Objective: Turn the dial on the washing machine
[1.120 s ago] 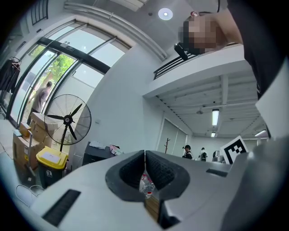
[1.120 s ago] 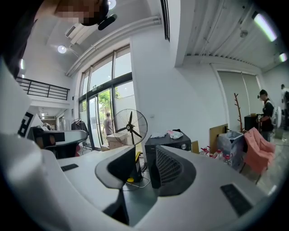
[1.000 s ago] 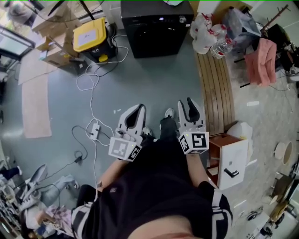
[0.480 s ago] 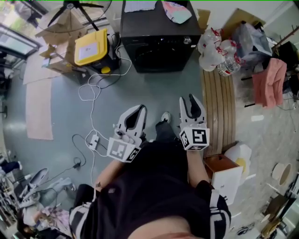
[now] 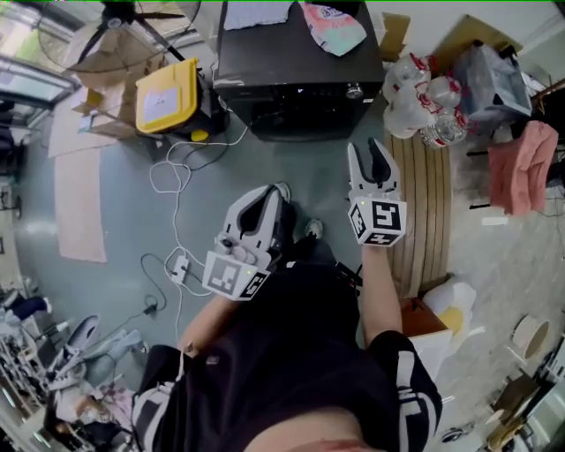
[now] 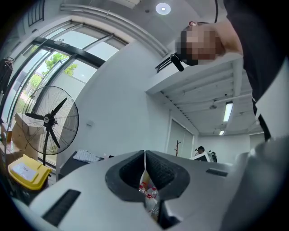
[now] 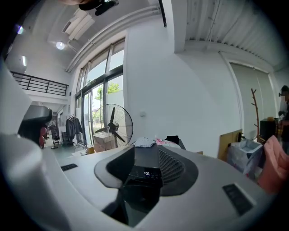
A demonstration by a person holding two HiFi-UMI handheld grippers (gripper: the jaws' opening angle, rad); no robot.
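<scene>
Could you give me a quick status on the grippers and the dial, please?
Left gripper shut, empty. Right gripper opening, empty, aimed at washing machine. Dial not yet reached. Path ahead looks open.

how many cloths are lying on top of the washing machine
2: a white cloth rear left, a pink-and-teal cloth rear right; the back edge is cropped, more may hide.

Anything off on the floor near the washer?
A loose white cable loops across the floor left of the washer, ending at a power strip. It looks like a trip hazard. Clothes lie on the washer's top.
</scene>
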